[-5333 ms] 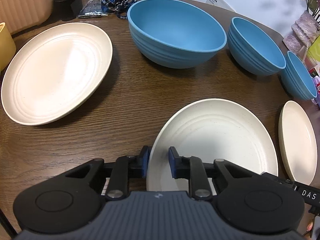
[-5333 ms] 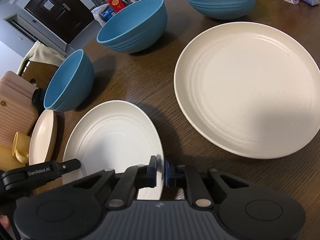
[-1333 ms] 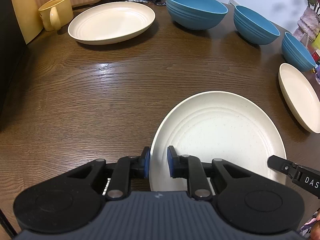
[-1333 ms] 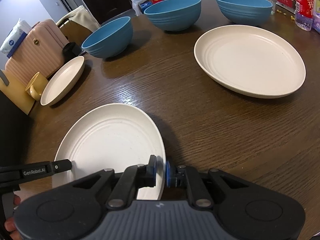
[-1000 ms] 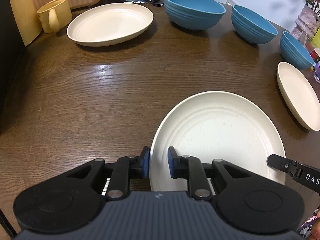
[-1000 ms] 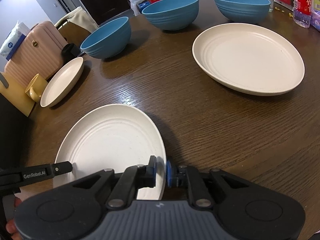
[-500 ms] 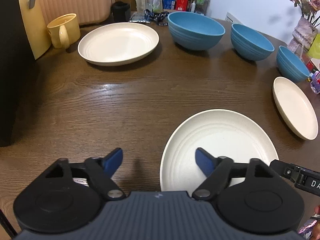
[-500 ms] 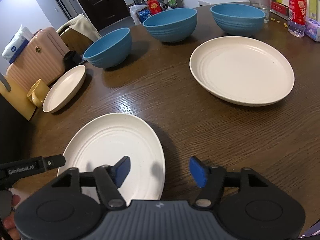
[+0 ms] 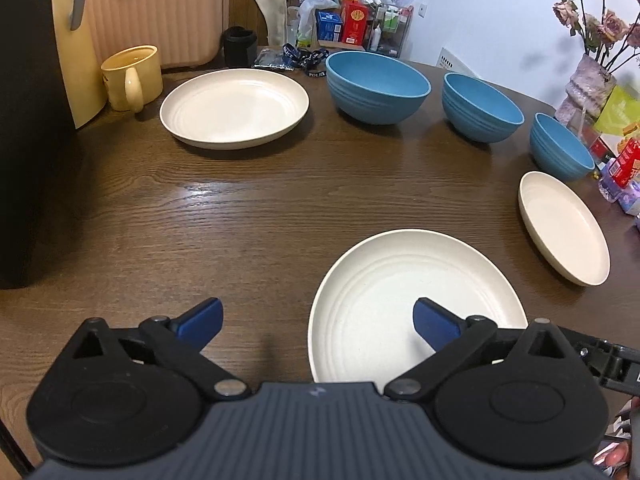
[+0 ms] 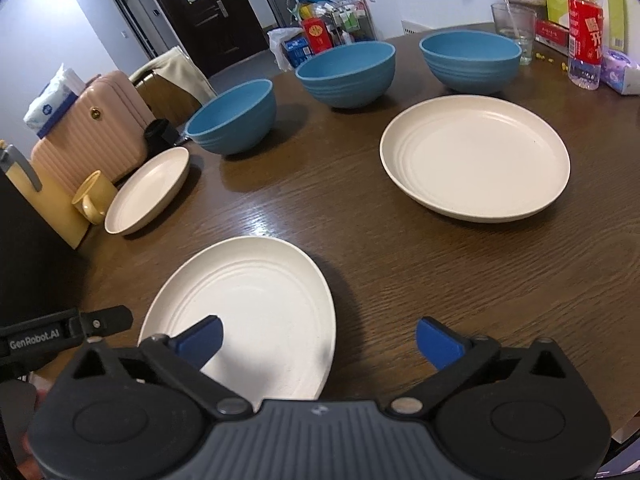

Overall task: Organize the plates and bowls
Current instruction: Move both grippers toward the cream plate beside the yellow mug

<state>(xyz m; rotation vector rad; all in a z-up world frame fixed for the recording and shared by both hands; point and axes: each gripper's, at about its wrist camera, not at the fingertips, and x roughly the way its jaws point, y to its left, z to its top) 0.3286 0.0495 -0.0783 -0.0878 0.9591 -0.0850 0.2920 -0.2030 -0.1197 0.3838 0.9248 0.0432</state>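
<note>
A cream medium plate (image 9: pixel 404 292) lies flat on the brown table near me; it also shows in the right wrist view (image 10: pixel 256 304). My left gripper (image 9: pixel 316 322) is open over the plate's left edge, empty. My right gripper (image 10: pixel 318 340) is open over its right edge, empty. A large cream plate (image 9: pixel 234 106) lies far left and a small cream plate (image 9: pixel 562 226) at the right. Three blue bowls, large (image 9: pixel 376 86), medium (image 9: pixel 482 106) and small (image 9: pixel 560 152), stand in a row at the back.
A yellow mug (image 9: pixel 132 76) and a pink case (image 9: pixel 160 12) stand at the back left. A vase of flowers (image 9: pixel 588 84), a red bottle (image 10: pixel 586 48), a glass (image 10: pixel 514 20) and packets crowd the right side. A dark object (image 9: pixel 32 160) blocks the left edge.
Both grippers held the medium plate by its rim, carried it toward the near side of the table, then opened and let go. Both have since drawn back a little.
</note>
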